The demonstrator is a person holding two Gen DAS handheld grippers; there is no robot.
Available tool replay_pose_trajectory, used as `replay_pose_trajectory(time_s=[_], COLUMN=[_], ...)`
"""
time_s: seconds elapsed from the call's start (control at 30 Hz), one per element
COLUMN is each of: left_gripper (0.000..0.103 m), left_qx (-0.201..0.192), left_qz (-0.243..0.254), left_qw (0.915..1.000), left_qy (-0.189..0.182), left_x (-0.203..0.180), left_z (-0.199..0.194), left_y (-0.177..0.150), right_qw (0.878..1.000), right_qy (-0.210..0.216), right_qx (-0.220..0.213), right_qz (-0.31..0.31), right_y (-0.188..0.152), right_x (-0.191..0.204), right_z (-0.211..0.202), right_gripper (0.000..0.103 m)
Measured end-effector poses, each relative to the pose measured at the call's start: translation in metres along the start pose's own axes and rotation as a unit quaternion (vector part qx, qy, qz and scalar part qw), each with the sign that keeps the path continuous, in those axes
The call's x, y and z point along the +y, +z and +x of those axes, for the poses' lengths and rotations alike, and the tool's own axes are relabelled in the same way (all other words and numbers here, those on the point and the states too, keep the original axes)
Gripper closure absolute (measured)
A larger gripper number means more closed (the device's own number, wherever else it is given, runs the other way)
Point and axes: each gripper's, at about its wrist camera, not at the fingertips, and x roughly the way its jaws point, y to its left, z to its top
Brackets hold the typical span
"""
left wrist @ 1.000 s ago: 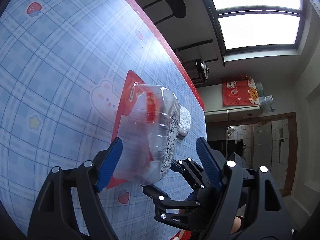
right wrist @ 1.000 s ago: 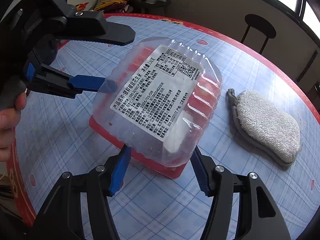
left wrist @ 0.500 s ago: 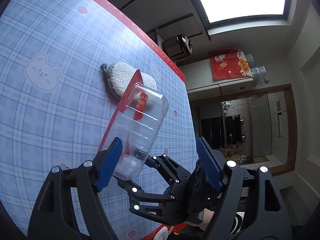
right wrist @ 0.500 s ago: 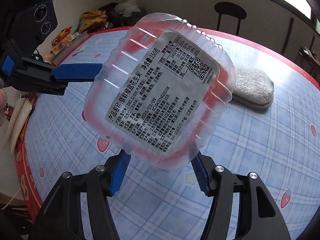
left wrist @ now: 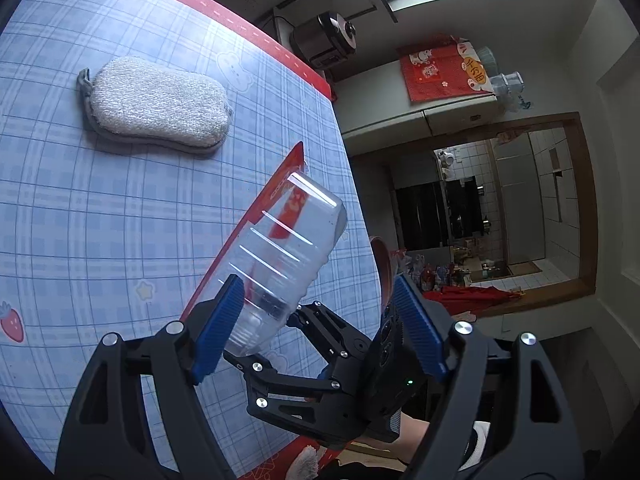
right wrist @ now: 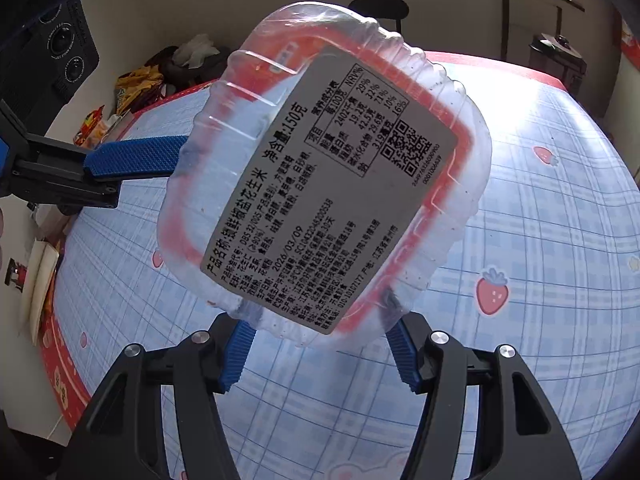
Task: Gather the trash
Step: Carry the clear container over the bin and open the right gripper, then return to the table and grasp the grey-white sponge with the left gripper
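A clear plastic food container (right wrist: 320, 184) with a red lid and a printed white label hangs tilted above the table. My right gripper (right wrist: 320, 326) is shut on its near end, both blue pads pressing its sides. In the left wrist view the container (left wrist: 288, 248) stands on edge with its red lid facing the table. My left gripper (left wrist: 316, 288) is open around it: one of its fingers (left wrist: 218, 320) lies against the container's lid side, while the other stands well clear. That touching finger shows from the left in the right wrist view.
A grey scrubbing sponge (left wrist: 156, 108) lies on the blue plaid tablecloth (left wrist: 80, 240), which has a red border. Beyond the table edge stand a rice cooker (left wrist: 324, 40), snack bags (right wrist: 136, 88) and a dark stool (right wrist: 380, 8). A person's hand holds the right gripper.
Both grippers have lifted the container off the table and carried it sideways, tilting it more on edge. The sponge has left the right wrist view and come fully into the left one.
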Motion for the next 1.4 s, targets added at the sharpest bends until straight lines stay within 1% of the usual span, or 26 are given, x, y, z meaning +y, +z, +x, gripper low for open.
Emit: replay_pose_trajectory(time_s=[0.17, 0.3, 0.43, 0.5, 0.67, 0.93, 1.07, 1.17, 1.2, 1.23, 1.27, 1.3, 1.4], left_gripper=[0.027, 0.027, 0.027, 0.027, 0.027, 0.027, 0.027, 0.027, 0.027, 0.027, 0.027, 0.026, 0.025], left_qx=[0.016, 0.035, 0.059, 0.071, 0.114, 0.186, 0.212, 0.222, 0.223, 0.218, 0.211, 0.203, 0.182], left_qz=[0.017, 0.03, 0.046, 0.057, 0.09, 0.133, 0.144, 0.159, 0.166, 0.172, 0.178, 0.181, 0.194], left_qw=[0.9997, 0.9989, 0.9971, 0.9956, 0.9889, 0.9721, 0.9647, 0.9604, 0.9597, 0.9602, 0.961, 0.9623, 0.9639], left_qy=[-0.005, -0.01, -0.016, -0.019, -0.034, -0.052, -0.059, -0.054, -0.046, -0.031, -0.016, -0.007, 0.014], left_x=[-0.018, -0.041, -0.064, -0.08, -0.13, -0.207, -0.241, -0.265, -0.271, -0.276, -0.278, -0.276, -0.269], left_z=[0.019, 0.045, 0.077, 0.099, 0.167, 0.295, 0.359, 0.402, 0.413, 0.422, 0.427, 0.427, 0.414], left_y=[-0.005, -0.007, -0.011, -0.013, -0.025, -0.062, -0.079, -0.084, -0.082, -0.08, -0.078, -0.074, -0.065], right_qw=[0.999, 0.998, 0.996, 0.994, 0.986, 0.968, 0.958, 0.952, 0.95, 0.947, 0.942, 0.936, 0.931], right_qy=[-0.029, -0.047, -0.068, -0.081, -0.123, -0.187, -0.214, -0.23, -0.233, -0.239, -0.252, -0.266, -0.263], right_qx=[-0.024, -0.034, -0.046, -0.054, -0.07, -0.082, -0.077, -0.078, -0.08, -0.076, -0.071, -0.071, -0.065], right_qz=[-0.002, 0.01, 0.034, 0.047, 0.082, 0.148, 0.174, 0.187, 0.192, 0.2, 0.21, 0.218, 0.243], right_y=[-0.01, -0.022, -0.039, -0.051, -0.081, -0.148, -0.17, -0.18, -0.183, -0.184, -0.186, -0.189, -0.195], right_x=[-0.015, -0.035, -0.067, -0.089, -0.145, -0.249, -0.302, -0.337, -0.348, -0.358, -0.368, -0.376, -0.39], right_z=[-0.025, -0.044, -0.07, -0.088, -0.131, -0.2, -0.226, -0.241, -0.244, -0.246, -0.246, -0.248, -0.253], right_gripper=[0.044, 0.044, 0.044, 0.044, 0.044, 0.044, 0.044, 0.044, 0.042, 0.037, 0.022, 0.015, 0.013])
